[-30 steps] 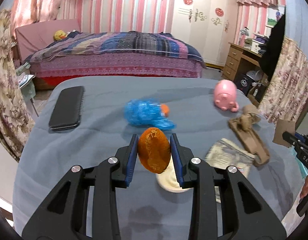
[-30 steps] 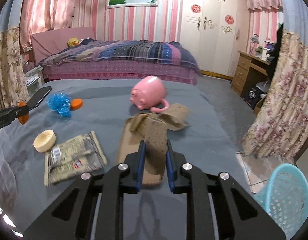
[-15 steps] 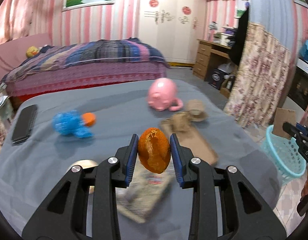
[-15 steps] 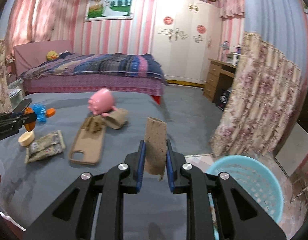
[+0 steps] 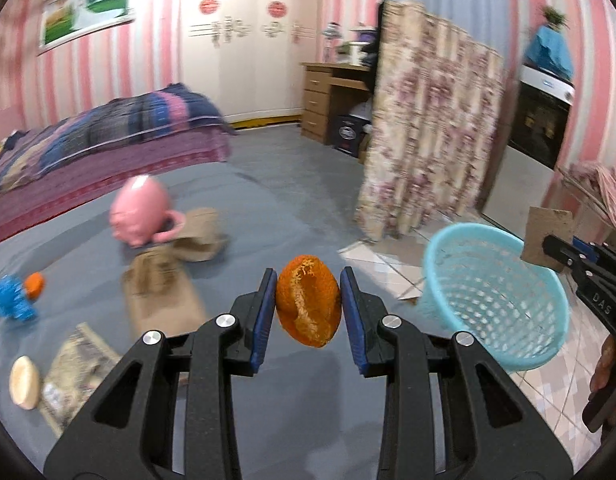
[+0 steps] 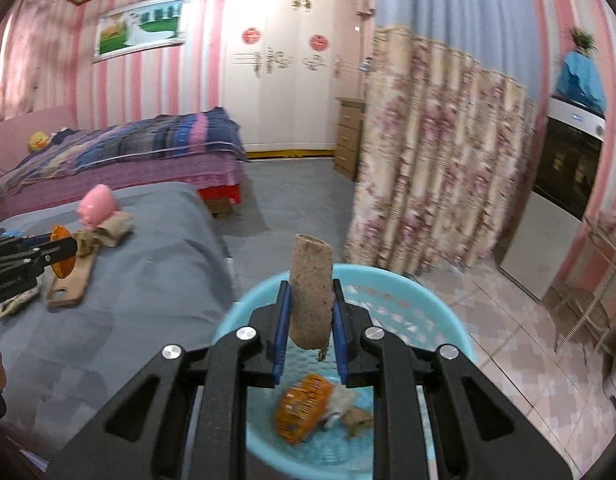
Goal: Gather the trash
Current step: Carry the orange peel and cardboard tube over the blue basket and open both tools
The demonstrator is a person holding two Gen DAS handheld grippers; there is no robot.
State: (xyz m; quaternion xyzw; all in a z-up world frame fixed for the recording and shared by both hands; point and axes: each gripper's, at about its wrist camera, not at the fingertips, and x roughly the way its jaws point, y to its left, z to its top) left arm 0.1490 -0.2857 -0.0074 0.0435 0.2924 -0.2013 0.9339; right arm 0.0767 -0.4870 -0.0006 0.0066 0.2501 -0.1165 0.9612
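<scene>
Both loads have swung off the bed since a second ago: my right gripper [image 6: 310, 318] pinches the cardboard tube [image 6: 311, 292] above the blue basket [image 6: 448, 332], ready to drop, my left gripper [image 5: 309, 305] clamps orange peel [image 5: 308, 306], basket close.

Left gripper [image 5: 308, 304]: matte black plastic frame, two forked arms with triangular cut-outs. Four round silver screw heads, two per side. Jaws lined with blue ribbed pads [image 5: 263, 320].

Right gripper [image 6: 310, 320]: same build, black frame, triangular cut-outs, four silver screws, blue pads [image 6: 279, 328] on the jaws' inner faces.

Seen from the left wrist view, the right gripper's side carries white lettering, "DAS" legible, and small screws. Faint white lettering on the left gripper's side in the right wrist view, unreadable.

Fingers [image 5: 606, 368] at the frame edge: bare skin, reddish-brown tone.
</scene>
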